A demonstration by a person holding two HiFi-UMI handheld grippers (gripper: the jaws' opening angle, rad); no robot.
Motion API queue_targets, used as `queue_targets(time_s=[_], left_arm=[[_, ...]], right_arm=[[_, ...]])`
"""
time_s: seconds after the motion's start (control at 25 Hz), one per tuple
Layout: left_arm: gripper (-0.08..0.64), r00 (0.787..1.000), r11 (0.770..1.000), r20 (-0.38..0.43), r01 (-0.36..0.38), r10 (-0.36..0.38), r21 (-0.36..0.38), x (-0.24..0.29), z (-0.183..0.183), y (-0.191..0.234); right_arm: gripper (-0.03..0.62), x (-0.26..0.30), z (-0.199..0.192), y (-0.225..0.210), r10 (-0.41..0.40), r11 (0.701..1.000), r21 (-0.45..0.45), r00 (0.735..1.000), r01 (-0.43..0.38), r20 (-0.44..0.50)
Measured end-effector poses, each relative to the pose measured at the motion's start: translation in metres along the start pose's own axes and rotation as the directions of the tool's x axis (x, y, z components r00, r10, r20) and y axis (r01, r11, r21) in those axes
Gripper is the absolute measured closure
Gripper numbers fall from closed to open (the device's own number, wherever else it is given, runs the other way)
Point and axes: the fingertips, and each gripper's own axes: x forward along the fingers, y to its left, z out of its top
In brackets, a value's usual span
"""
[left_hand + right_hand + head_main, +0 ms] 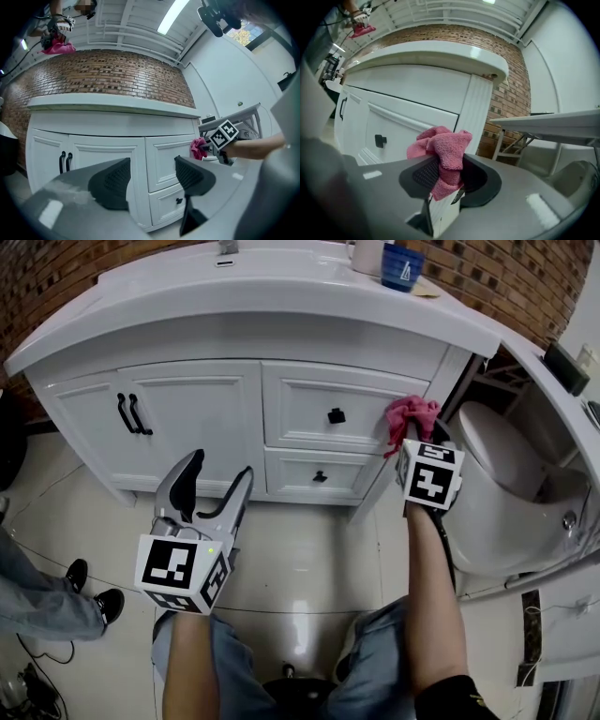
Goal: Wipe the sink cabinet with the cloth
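The white sink cabinet (202, 418) fills the top of the head view, with two doors on the left and two drawers on the right. My right gripper (413, 432) is shut on a bunched pink cloth (410, 415), held against the top drawer's right end by the corner post (472, 117). In the right gripper view the pink cloth (443, 154) bulges out above the jaws. My left gripper (214, 486) hangs open and empty, low in front of the cabinet doors (93, 154). The left gripper view shows the cloth (197, 148) and right gripper (208, 149) at its right.
A blue cup (402, 266) and a white mug (367, 254) stand on the countertop (281, 282). A white toilet (502, 488) sits close to the right of the cabinet. Another person's shoes (92, 589) and trouser leg (42, 601) are on the tiled floor at left.
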Motion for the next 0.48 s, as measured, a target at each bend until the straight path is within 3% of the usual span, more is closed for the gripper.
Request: queue_targets(time_s=[0.16,0.28,0.4,0.48], left_arm=[[0.255,1.000,1.000,0.002,-0.004,0.004,-0.006,-0.001,0.001,0.004],[0.255,1.000,1.000,0.006,-0.008,0.008,-0.011,-0.001,0.001,0.006],[0.255,1.000,1.000,0.013,-0.025,0.025,-0.017,-0.004,0.003,0.012],[0.255,0.999,0.999,0.013,-0.040,0.040,-0.012,-0.010,0.004,0.016]], right_arm=[[0.468,-0.003,-0.002,0.003,-0.002,0.999,0.054,1.000,0.002,-0.006],[0.468,-0.018,0.022,0.060,0.147,0.988,0.032,0.986,-0.150,0.079],[0.468,-0.037,0.044,0.149,0.382,0.924,-0.034,0.913,-0.381,0.142],[0.468,-0.044,0.045,0.200,0.483,0.875,-0.103,0.865,-0.472,0.136]])
